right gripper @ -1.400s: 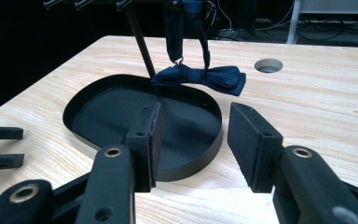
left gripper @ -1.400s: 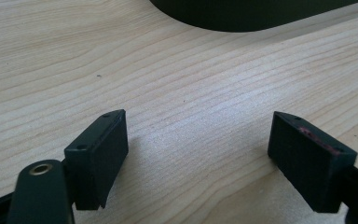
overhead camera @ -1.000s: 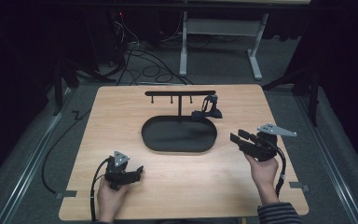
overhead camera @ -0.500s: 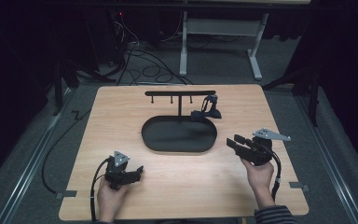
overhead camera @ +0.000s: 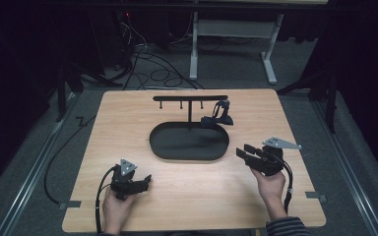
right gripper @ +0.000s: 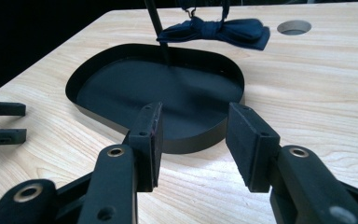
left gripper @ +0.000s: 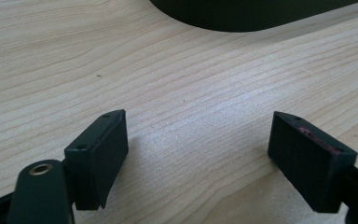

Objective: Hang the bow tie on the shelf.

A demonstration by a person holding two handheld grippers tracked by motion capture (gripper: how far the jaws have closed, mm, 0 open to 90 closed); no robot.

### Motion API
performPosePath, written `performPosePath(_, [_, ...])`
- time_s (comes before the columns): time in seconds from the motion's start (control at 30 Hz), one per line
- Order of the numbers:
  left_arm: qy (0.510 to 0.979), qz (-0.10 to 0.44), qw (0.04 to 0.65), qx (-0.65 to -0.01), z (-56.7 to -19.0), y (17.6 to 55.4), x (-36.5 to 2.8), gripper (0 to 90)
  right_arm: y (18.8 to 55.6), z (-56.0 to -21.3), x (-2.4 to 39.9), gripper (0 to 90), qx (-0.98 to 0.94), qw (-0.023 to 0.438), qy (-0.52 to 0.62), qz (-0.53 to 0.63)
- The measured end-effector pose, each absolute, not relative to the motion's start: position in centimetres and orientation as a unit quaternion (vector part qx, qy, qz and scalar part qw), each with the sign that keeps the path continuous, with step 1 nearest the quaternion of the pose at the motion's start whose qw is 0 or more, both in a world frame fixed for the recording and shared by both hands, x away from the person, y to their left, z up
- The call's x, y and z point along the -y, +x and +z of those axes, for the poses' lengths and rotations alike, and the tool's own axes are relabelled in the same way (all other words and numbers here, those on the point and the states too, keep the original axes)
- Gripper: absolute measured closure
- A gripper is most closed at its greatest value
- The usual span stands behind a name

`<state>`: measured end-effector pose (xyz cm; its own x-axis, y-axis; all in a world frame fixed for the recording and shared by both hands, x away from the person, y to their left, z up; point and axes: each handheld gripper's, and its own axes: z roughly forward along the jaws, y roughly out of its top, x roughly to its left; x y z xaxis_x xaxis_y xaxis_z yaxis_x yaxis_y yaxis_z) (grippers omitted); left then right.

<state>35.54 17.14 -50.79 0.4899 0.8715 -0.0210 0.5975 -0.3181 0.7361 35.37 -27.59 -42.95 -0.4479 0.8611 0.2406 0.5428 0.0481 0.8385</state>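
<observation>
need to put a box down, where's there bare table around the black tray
Bare wood lies left of the tray out to the table edge, and along the near side between the left gripper and right gripper. It is crowded behind the tray's right end, where the bow tie hangs from the stand.

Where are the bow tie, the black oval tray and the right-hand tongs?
bow tie (right gripper: 214,31), right gripper view, on its centre knot.
black oval tray (overhead camera: 189,141), high view, on its bare floor.
right tongs (overhead camera: 245,152), high view, midway between the fingertips.
</observation>
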Motion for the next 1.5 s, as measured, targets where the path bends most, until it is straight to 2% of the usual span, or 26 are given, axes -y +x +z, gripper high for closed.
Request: performPosePath(1.5, [0.788,0.195,0.352,-0.466,-50.8,35.5,-17.1,20.4,35.8,-46.5,25.8,59.2,-0.730,0.150,0.507,0.434])
